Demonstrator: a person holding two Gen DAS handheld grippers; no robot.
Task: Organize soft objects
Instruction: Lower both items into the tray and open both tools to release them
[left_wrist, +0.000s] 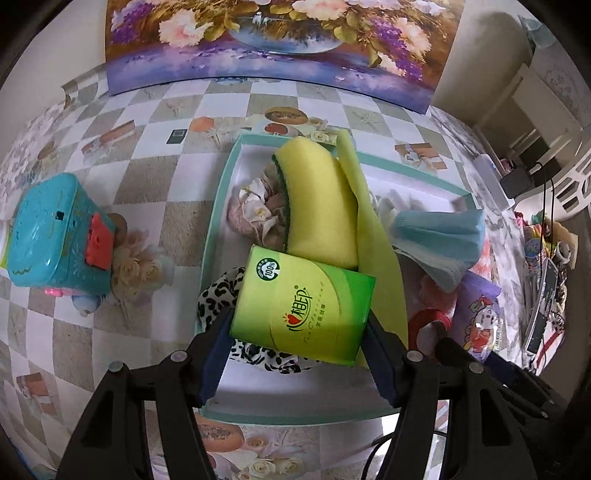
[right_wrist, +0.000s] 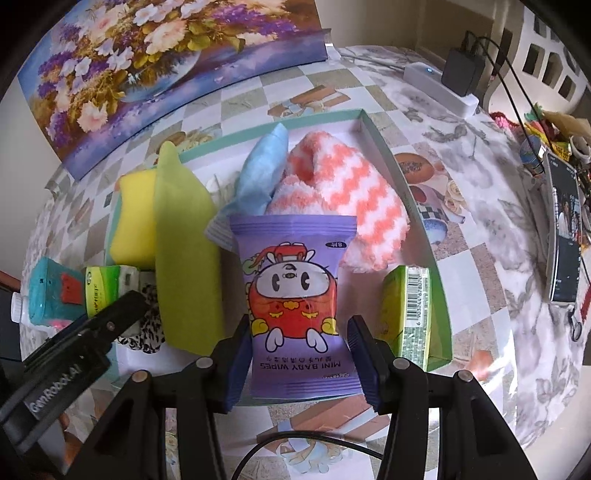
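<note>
My left gripper (left_wrist: 297, 321) is shut on a green tissue pack (left_wrist: 306, 302), held tilted just above the near left part of a white, teal-rimmed tray (left_wrist: 218, 206). Under the pack lies a leopard-print scrunchie (left_wrist: 214, 295). My right gripper (right_wrist: 299, 325) is shut on a purple baby wipes pack (right_wrist: 295, 280) over the tray's near middle. In the tray lie a yellow sponge (right_wrist: 135, 218), a yellow-green cloth (right_wrist: 184, 251), a blue cloth (right_wrist: 262, 173), an orange-and-white fuzzy sock (right_wrist: 354, 199) and a second green tissue pack (right_wrist: 410, 314) against the right wall.
A teal toy box (left_wrist: 55, 236) stands on the checkered tablecloth left of the tray. A flower painting (right_wrist: 147, 55) leans at the back. A phone (right_wrist: 563, 229), a power strip (right_wrist: 439, 85) and cables sit on the right side of the table.
</note>
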